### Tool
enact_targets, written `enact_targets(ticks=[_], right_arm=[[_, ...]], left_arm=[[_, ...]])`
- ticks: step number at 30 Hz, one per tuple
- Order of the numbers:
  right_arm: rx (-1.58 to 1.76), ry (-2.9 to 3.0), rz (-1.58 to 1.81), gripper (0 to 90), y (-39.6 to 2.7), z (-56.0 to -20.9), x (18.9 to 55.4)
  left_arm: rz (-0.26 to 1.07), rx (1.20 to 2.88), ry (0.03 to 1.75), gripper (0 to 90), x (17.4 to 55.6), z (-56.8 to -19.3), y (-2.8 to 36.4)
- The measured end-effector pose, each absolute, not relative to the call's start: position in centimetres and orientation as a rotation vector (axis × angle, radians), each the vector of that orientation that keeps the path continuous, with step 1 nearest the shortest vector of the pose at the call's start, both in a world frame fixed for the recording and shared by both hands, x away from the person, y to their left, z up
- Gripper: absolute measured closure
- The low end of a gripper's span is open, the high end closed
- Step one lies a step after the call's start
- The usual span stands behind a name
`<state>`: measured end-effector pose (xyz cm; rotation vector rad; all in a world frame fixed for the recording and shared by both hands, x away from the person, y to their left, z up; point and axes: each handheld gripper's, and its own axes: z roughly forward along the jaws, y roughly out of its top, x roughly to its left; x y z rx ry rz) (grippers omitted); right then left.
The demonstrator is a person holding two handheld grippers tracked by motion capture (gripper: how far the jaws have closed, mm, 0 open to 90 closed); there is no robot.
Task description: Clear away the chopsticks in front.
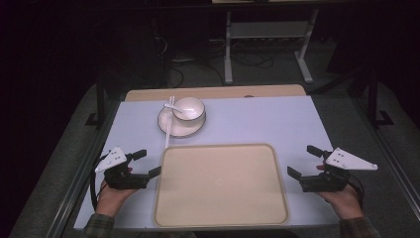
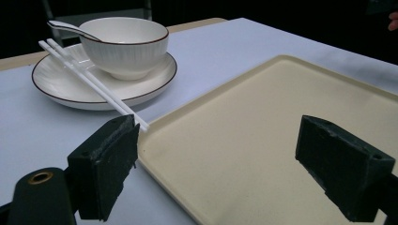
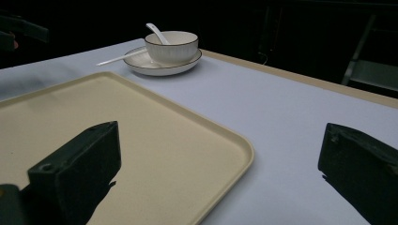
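On the pale table [image 1: 277, 124], tray [image 1: 220, 184] bare, bowl [image 1: 188, 108], plate [image 1: 171, 126] and chopsticks [image 1: 168, 124] untouched, left gripper [image 1: 143, 163] and right gripper [image 1: 302, 161] gaping, holding nothing.

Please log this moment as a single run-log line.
left tongs: open, empty, at beige tray left edge | right tongs: open, empty | white bowl, spoon on saucer | chopsticks across saucer

tray [image 2: 281, 131]: near and right sides cut by frame, left gripper view | tray, right gripper view: left part cut | spoon [image 1: 174, 107]: bowl end hidden inside bowl [image 1: 188, 109] | chopsticks [image 2: 89, 77]: near tips hidden behind left tool's jaw | forearms: cut at bottom, high view
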<state>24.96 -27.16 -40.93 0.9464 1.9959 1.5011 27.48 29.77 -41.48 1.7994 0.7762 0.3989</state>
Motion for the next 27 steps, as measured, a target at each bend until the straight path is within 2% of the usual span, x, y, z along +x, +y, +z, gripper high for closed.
enact_targets(ticks=[27], right_arm=[[1.015, 2.087, 1.417, 0.0, -26.7, -41.4, 25.4]], left_arm=[[0.407, 1.863, 0.8, 12.6, 29.9, -40.0, 29.2]])
